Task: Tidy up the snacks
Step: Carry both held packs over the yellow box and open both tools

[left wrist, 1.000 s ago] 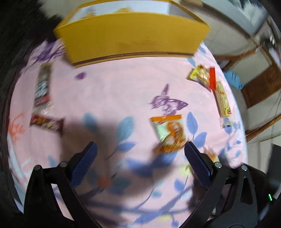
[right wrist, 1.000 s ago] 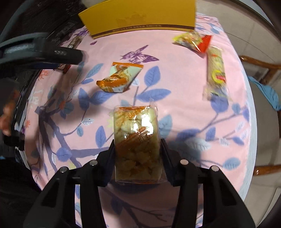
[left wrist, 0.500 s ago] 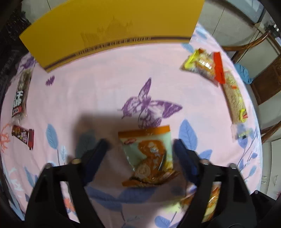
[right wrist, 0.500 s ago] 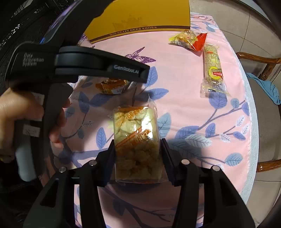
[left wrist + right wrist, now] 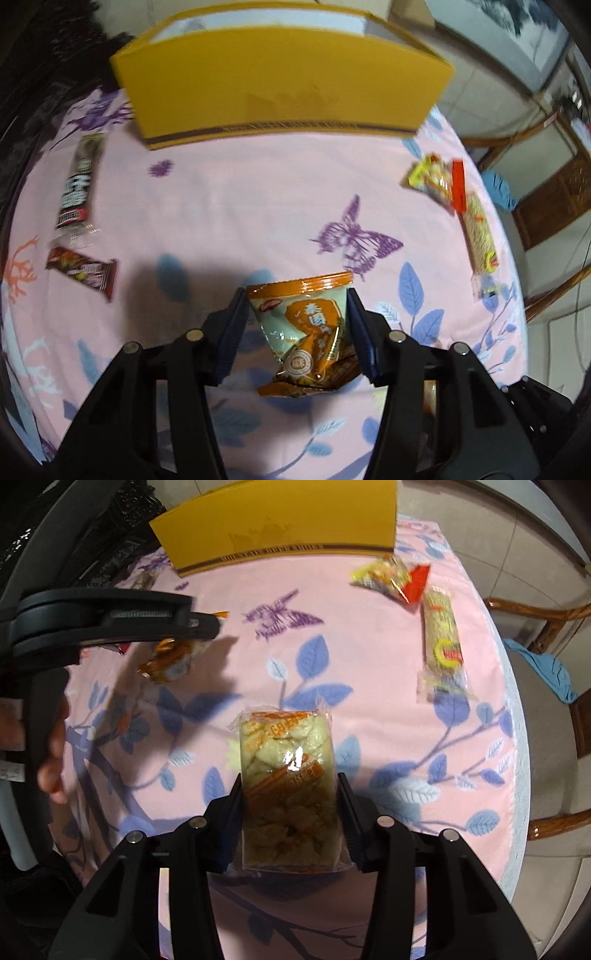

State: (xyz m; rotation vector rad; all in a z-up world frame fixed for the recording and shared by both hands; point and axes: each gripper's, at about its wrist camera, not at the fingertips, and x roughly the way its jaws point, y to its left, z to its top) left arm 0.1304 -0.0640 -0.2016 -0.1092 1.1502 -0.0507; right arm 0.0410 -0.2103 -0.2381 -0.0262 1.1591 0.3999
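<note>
The left gripper has its jaws pinching an orange-and-green snack packet above the pink-clothed bench, while the right gripper clamps a clear pack of puffed snacks between its jaws, the yellow box standing at the far edge.

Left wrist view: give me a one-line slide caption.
Left tool grips an orange-green snack packet before the yellow box.
</note>
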